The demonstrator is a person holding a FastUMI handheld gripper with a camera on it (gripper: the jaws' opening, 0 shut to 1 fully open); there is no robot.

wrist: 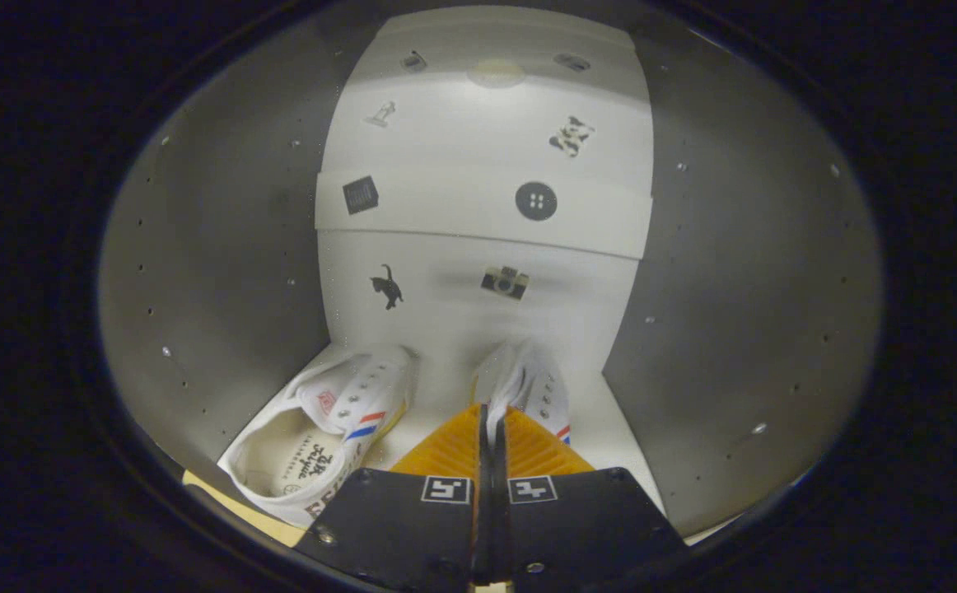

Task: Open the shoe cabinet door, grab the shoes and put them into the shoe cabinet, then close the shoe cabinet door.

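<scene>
1. The shoe in the gripper [492,424] is a white canvas sneaker [528,387], nipped by a thin edge at its heel end. The two fingers have closed almost to touching on that fabric, with only a sliver between them.

2. Judged from its look, the sneaker is light and soft in the upper, with a stiffer sole. The canvas collar folds easily, so a pinch there holds well enough but lets the shoe swing (a grip nearer the sole would likely steady it).

3. Its long axis runs straight away from the fingers, toe toward the back wall [478,288] of the shoe cabinet [223,247] and heel toward the gripper. Whether the sole rests on the cabinet floor [437,395] or hangs just above it cannot be told.

4. The first sneaker [322,428] lies just to the left on that floor, near the left side wall. It is parallel to the held one, toe also toward the back and opening facing up.

5. Beyond both shoes, the pale back wall carries small dark stickers, and a shelf [478,210] crosses above them.

6. By this reading, both shoes are inside; release and closing the door remain.
</scene>
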